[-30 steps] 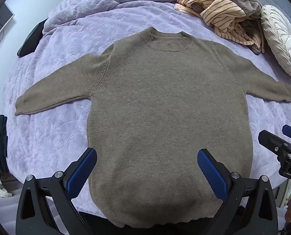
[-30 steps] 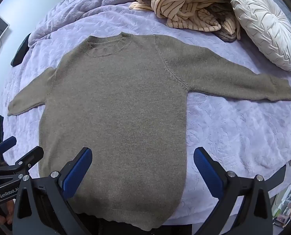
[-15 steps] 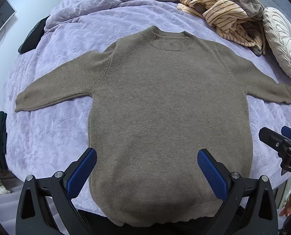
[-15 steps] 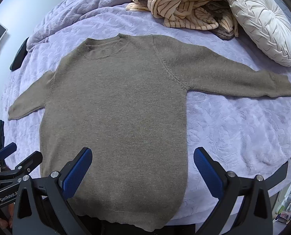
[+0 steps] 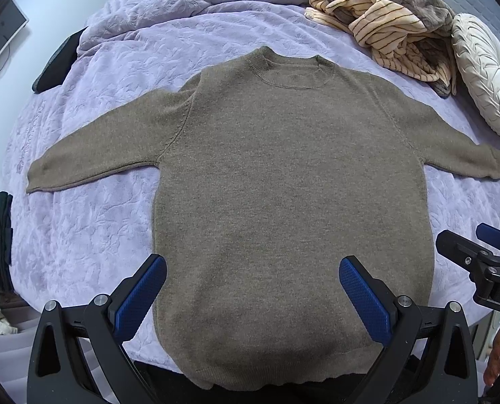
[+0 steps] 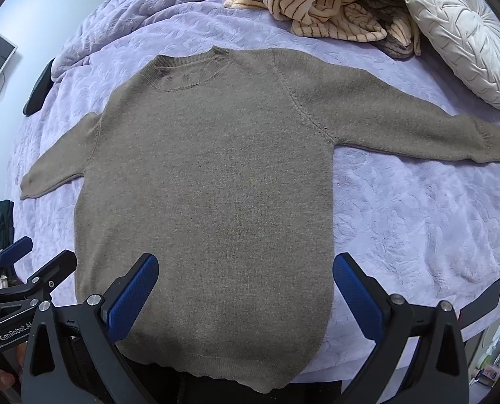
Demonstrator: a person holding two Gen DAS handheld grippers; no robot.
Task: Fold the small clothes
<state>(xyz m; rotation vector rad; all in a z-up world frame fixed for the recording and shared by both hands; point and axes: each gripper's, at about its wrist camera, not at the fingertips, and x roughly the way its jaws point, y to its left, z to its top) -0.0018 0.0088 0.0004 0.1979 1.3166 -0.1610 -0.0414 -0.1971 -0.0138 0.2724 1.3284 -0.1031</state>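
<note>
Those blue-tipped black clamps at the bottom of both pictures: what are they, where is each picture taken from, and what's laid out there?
They are hand-held two-finger grippers, one per hand, each with a fisheye camera looking out along its fingers. One picture comes from the left gripper, the other from the right gripper. Both are open and hold nothing. Below them a brown sweater lies flat, sleeves spread, on a lilac bedspread. Further back are a striped garment pile and a round white cushion.
</note>
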